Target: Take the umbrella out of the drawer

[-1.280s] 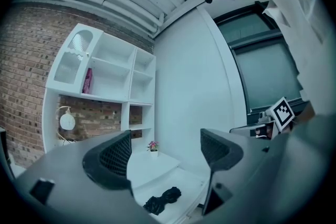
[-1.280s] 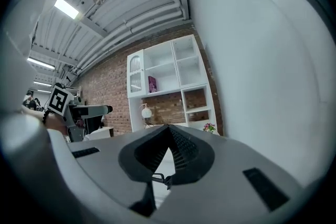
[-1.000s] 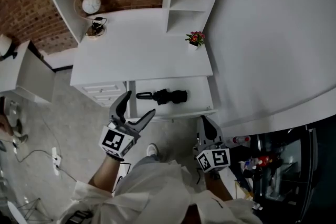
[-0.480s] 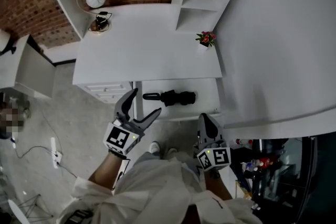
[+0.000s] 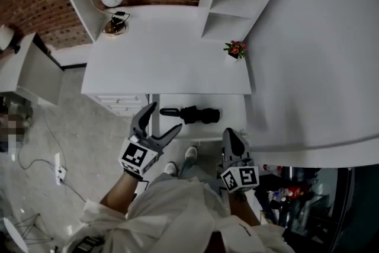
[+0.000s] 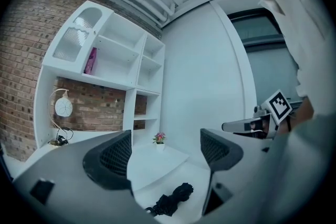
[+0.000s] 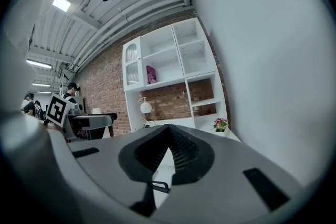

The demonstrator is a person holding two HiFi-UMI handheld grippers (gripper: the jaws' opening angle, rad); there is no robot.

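Below the near edge of the white worktop (image 5: 166,62), the drawer (image 5: 232,108) stands pulled open. The folded black umbrella (image 5: 190,114) lies flat inside it, with its narrow handle end to the left.

Over the last second little has changed in the head view. The umbrella has not moved in the drawer, and neither gripper has touched it. The person's stance has changed: a shoe (image 5: 190,153) now shows just near of the drawer front, where a moment ago it sat further back. The person seems to have stepped in closer.

The left gripper (image 5: 165,117) hovers by the drawer's left end. Its jaws are still spread wide with nothing gripped. In its own view the umbrella (image 6: 170,201) shows low in the gap between them, not yet reached.

The right gripper (image 5: 228,137) hangs by the drawer's near right corner. Its jaws are still pressed together on nothing, with only a thin sliver of light between them. A small flower pot (image 5: 235,50) sits at the worktop's right edge, well clear.

The task looks to be at the approach stage, with the umbrella still to be grasped. The left gripper, already open and lined up on it, seems the likelier one to go down and close on it.
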